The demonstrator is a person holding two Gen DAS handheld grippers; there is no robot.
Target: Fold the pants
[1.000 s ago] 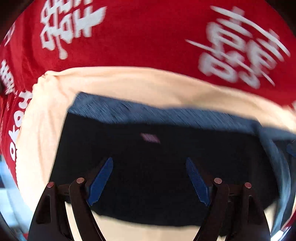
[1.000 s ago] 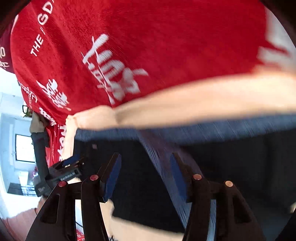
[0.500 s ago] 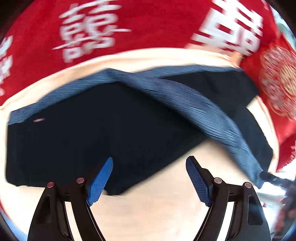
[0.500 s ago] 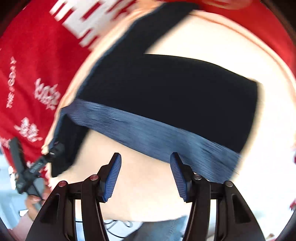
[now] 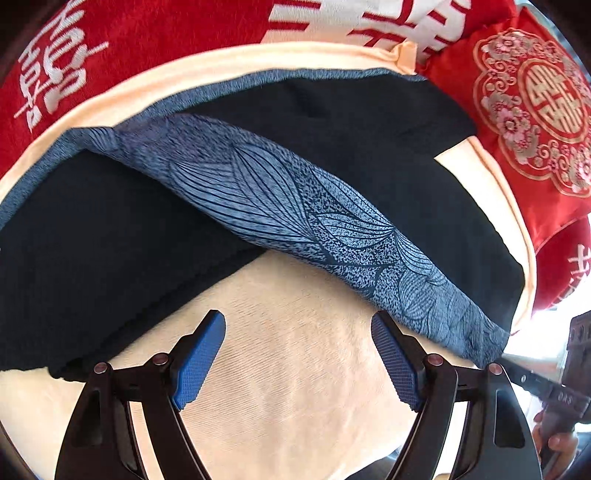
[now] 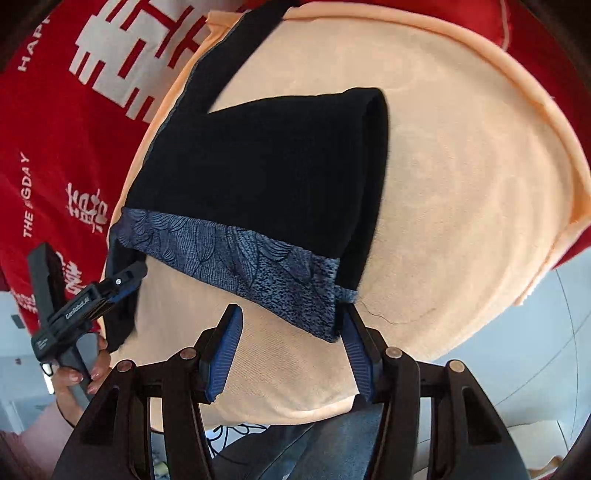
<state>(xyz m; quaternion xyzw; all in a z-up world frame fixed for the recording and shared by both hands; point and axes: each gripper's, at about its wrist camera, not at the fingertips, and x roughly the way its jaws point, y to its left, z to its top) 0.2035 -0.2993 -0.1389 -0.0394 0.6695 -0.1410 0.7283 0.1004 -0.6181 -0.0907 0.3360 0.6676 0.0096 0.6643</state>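
Black pants [image 5: 110, 236] with a blue leaf-patterned waistband [image 5: 303, 218] lie partly folded on a peach cloth [image 5: 295, 387]. In the right wrist view the pants [image 6: 266, 162] lie ahead, their waistband [image 6: 258, 266] nearest. My left gripper [image 5: 298, 362] is open and empty above the peach cloth, just short of the waistband. My right gripper [image 6: 291, 350] is open; the waistband corner hangs beside its right finger [image 6: 354, 347]. The left gripper also shows in the right wrist view [image 6: 125, 284] at the waistband's left end.
A red blanket with white characters [image 5: 147, 33] surrounds the peach cloth. A red embroidered cushion [image 5: 532, 107] lies at the right. The cloth's front edge [image 6: 288, 417] drops off to cables and the floor below.
Both grippers pulled back from over the pants toward the front edge. The pants now lie folded over, with the waistband across the front. Both grippers stayed open.
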